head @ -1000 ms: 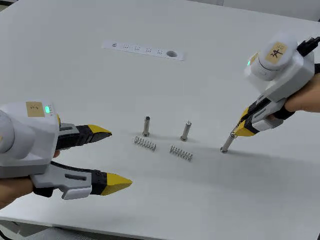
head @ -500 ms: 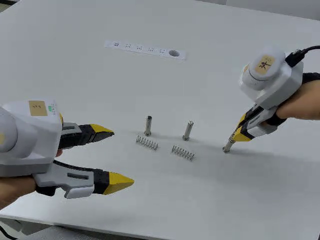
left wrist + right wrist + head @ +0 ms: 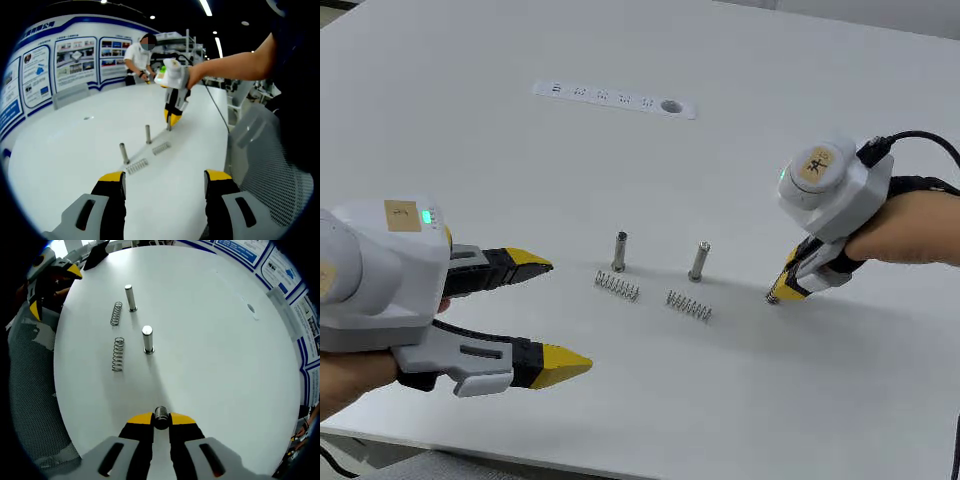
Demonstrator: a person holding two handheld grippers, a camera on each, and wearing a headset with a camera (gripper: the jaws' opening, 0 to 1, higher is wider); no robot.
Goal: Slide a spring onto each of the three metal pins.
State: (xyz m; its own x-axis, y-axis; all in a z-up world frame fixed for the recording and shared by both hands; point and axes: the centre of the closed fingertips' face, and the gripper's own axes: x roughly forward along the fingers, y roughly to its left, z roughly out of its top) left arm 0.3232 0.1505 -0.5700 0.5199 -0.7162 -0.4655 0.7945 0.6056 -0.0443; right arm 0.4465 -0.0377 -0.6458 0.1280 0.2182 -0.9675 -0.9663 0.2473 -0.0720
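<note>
Now, right gripper (image 3: 160, 421): clamped on spring (image 3: 160, 414)
left gripper (image 3: 164, 181): jaws spread, empty
sticker (image 3: 817, 165): mark unreadable

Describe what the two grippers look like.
Both have white-grey bodies, black jaws and pointed yellow tips. The left gripper carries a tan sticker and a green light; the right gripper a round tan sticker, a green light and a black cable.

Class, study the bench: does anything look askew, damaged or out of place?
Nothing stands out. The left pin and middle pin stand upright, the left spring and middle spring lie flat beside them, and the right gripper is shut on the third spring.
</note>
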